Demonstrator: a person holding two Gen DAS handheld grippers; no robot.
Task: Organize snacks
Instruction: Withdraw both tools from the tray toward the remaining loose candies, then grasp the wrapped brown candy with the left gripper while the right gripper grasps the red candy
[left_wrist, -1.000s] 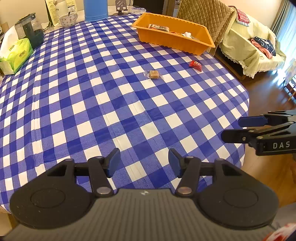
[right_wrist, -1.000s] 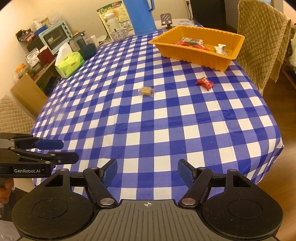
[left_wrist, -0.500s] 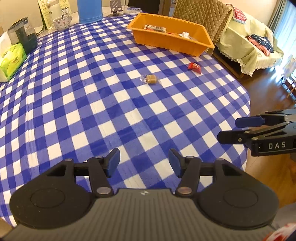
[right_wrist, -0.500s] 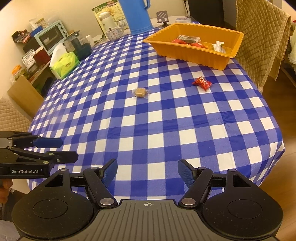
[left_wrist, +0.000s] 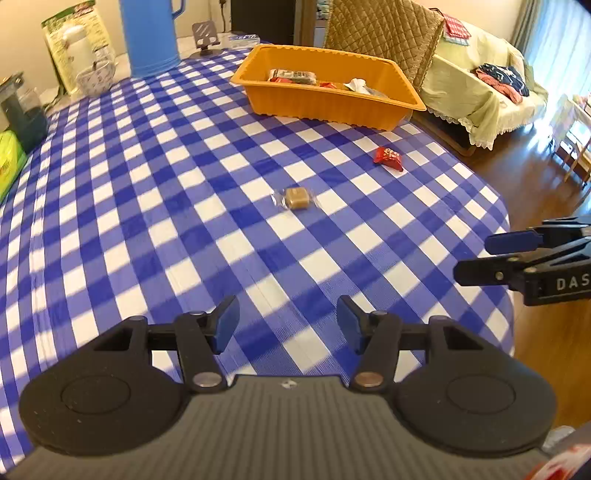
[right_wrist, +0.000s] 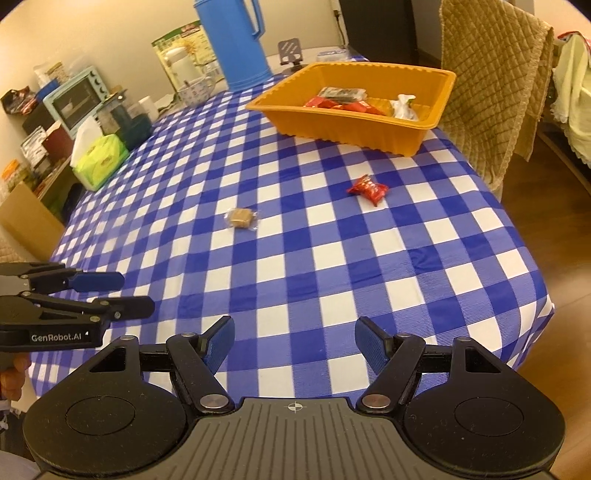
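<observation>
Orange tray (left_wrist: 332, 107) is kept for snacks, so both empty grippers' jaws are held released toward the loose brown candy (left_wrist: 296, 197) and red packet (right_wrist: 367, 189).

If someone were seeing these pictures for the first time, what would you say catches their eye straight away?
The blue-and-white checked tablecloth fills both views. At its far end stands an orange tray with snacks in it. Two loose snacks lie apart on the cloth nearer the camera: a brown candy in clear wrap and, to its right, a red packet. The left gripper and right gripper both hang open and empty.
</observation>
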